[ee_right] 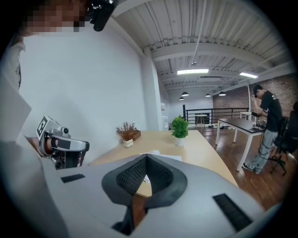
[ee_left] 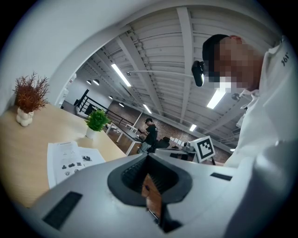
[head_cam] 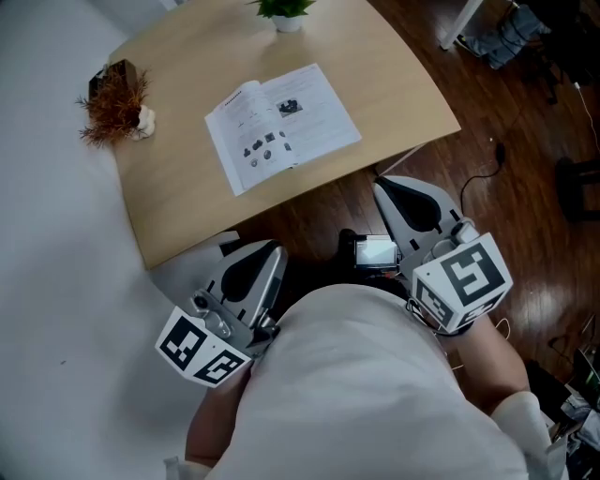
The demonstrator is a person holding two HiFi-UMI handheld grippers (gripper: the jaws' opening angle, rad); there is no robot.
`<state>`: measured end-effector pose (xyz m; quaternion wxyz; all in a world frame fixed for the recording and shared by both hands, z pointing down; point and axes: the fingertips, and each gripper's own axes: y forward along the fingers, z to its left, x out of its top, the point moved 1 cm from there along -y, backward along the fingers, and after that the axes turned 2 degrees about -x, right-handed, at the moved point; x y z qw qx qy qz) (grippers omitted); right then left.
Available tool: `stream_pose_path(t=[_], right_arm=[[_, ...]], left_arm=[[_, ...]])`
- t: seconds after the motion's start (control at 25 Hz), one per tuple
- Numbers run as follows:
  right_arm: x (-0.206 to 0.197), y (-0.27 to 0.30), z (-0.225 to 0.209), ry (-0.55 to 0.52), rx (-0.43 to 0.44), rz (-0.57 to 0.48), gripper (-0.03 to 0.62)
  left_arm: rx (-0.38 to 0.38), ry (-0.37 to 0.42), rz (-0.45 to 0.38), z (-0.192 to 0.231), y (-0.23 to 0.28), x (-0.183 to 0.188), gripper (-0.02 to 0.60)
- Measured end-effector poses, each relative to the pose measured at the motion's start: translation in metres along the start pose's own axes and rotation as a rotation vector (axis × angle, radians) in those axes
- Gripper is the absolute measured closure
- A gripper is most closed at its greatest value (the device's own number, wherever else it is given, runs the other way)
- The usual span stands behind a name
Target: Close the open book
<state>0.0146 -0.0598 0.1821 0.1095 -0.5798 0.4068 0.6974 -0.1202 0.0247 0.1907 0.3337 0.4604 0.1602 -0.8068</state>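
Observation:
The open book (head_cam: 281, 122) lies flat on the light wooden table (head_cam: 178, 187), white pages up with small pictures and text. Both grippers hang below the table's near edge, close to the person's body and apart from the book. My left gripper (head_cam: 272, 249) is shut with nothing in it; in the left gripper view its jaws (ee_left: 148, 155) meet at the tip, and the book (ee_left: 70, 160) lies off to the left. My right gripper (head_cam: 382, 186) is also shut and holds nothing; past its tip (ee_right: 146, 156) a corner of the book (ee_right: 163, 156) shows.
A dried reddish plant (head_cam: 117, 103) stands at the table's left edge and a small green potted plant (head_cam: 286, 11) at its far edge. Dark wood floor with cables (head_cam: 487, 169) lies to the right. Another person (ee_right: 267, 125) stands by a far table.

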Motion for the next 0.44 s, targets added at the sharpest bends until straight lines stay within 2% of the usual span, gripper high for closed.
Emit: stream_pose_path(t=[0.44], right_arm=[[-0.0003,-0.0040,-0.0046,-0.014,-0.011,0.003,0.592]], left_arm=[[-0.015,-0.003,0.017,-0.0057,0.0024,-0.0078,0.583]])
